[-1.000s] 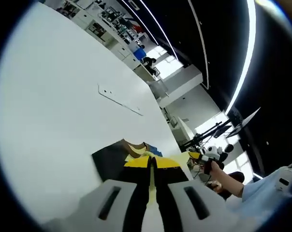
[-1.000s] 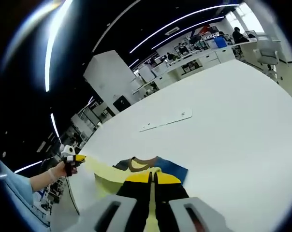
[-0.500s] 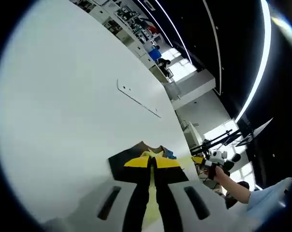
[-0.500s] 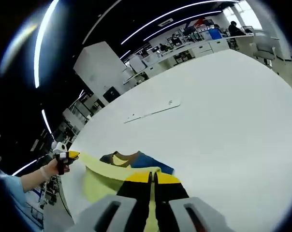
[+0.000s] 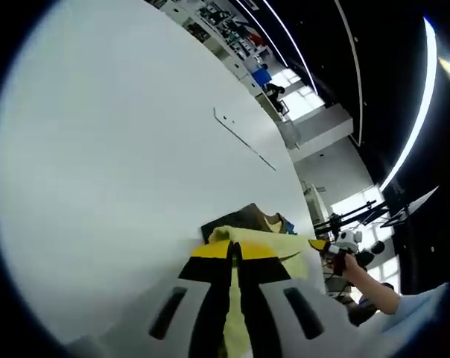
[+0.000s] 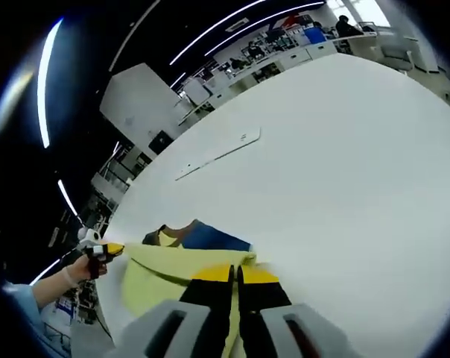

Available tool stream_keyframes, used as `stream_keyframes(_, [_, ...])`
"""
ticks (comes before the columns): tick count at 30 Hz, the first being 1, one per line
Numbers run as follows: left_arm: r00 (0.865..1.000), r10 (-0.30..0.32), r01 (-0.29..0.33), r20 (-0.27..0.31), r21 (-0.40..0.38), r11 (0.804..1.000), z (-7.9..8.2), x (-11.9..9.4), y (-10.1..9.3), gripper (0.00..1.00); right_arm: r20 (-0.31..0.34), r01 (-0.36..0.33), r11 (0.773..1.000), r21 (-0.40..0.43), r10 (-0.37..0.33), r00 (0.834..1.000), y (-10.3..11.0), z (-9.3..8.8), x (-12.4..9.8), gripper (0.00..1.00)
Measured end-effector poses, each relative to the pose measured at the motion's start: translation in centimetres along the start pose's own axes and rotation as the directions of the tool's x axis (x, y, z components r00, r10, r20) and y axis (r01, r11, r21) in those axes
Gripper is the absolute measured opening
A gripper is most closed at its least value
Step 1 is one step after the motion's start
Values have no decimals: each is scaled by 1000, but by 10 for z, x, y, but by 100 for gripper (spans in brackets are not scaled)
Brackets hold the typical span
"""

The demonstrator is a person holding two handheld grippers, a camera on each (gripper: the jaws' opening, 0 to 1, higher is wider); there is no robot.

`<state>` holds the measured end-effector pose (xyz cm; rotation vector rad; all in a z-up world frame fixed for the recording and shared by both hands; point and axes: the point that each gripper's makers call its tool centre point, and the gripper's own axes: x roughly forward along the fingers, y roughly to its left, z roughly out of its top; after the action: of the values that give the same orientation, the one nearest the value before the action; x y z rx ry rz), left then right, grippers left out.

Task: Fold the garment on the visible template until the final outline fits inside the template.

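**Above the white table: garment lifted by both tools**

Over the table (image 6: 344,149), pinching the pale yellow garment (image 6: 165,272) with the right tool (image 6: 233,274), jaws pressed together on the fabric. Gripping the same garment (image 5: 266,242) with the left tool (image 5: 235,253), jaws likewise closed on the cloth. Holding the yellow edge stretched between both tools, dark and blue portions resting on the table beyond.

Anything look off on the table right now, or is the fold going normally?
Nothing stands out. Both grippers are shut on the yellow garment's edge, lifted over its dark and blue part on the white table.
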<state>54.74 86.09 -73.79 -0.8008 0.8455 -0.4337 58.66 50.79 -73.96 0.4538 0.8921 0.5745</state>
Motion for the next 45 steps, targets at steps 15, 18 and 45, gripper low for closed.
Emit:
stream_keyframes(15, [1000,14,-13,-6,53,999,-4,4,1,0,-51,27,997,-77,-31,998,-5,-12,3,0])
stream_keyframes(18, [1000,18,-19,3,96,995,-3,1,-1,0,-49,21,992,-128,-27,998,-2,-10,-1,0])
stream_keyframes(45, [962,274,-120,7,910,396,7,0,13,37,-16,126,488,-864,-275,961,-15,-6,-3,26])
